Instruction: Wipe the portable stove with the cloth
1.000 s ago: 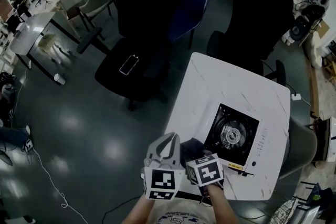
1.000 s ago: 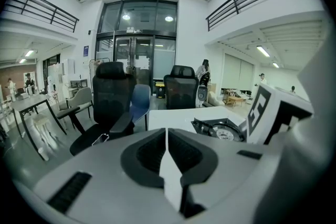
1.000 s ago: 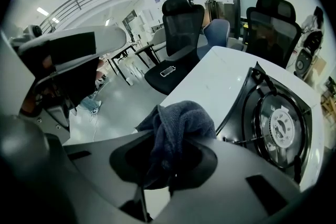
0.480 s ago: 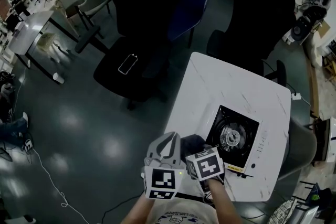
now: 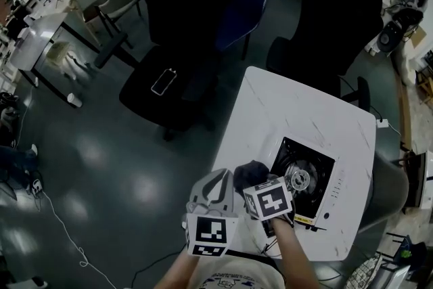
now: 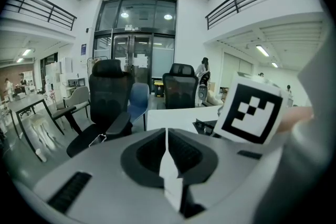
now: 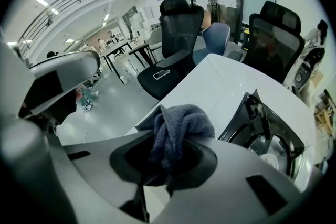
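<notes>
The left gripper (image 6: 167, 147) is held off the table edge, its jaws closed on nothing. The cloth (image 7: 178, 128) is clamped, bunched, in the right gripper (image 7: 167, 165) over the near-left corner of the white table (image 5: 291, 105), just left of the portable stove (image 5: 312, 166). The cloth is judged soft, light and compliant, so a hold on its bunched middle is advised. Snagging may be expected at the raised burner (image 5: 298, 177). Office chairs (image 5: 183, 24) stand well apart.
</notes>
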`<state>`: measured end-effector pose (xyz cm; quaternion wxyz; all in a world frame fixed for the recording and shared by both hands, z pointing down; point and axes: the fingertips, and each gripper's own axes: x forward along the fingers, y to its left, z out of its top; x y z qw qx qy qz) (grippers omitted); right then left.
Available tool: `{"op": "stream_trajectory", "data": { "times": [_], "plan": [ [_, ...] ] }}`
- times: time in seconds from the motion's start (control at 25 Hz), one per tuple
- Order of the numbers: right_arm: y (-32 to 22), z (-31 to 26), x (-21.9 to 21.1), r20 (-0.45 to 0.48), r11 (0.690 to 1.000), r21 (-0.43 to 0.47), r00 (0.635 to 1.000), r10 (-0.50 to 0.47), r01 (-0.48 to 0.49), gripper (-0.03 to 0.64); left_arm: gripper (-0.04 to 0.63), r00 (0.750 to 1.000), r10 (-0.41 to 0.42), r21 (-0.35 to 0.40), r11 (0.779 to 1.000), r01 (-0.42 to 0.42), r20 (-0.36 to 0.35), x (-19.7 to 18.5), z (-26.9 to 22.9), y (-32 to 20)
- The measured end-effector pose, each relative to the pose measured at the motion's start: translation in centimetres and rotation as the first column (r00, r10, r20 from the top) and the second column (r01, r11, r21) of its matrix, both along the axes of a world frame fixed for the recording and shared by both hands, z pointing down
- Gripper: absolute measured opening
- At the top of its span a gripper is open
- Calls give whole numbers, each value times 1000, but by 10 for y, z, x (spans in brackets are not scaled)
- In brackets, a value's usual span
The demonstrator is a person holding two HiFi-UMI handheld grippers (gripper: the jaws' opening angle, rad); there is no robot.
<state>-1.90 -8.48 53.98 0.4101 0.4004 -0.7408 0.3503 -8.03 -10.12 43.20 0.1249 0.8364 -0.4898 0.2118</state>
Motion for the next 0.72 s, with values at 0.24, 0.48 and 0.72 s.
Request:
{"op": "stream_trajectory", "data": {
  "times": [0.24, 0.48, 0.72],
  "plan": [
    [-24, 3, 17, -32, 1000, 8, 999, 14, -14, 81, 21, 1000, 3, -6, 1000, -3, 0, 2, 3, -5],
    [-38, 6, 20, -53, 1000, 13, 999, -1, 2, 81, 22, 1000, 11, -13, 1000, -11, -4, 6, 4, -9],
    [-52, 6, 24, -55, 1000, 17, 998, -10, 11, 81, 23, 1000, 4, -40, 999, -5, -10, 13, 14, -11]
  ]
}}
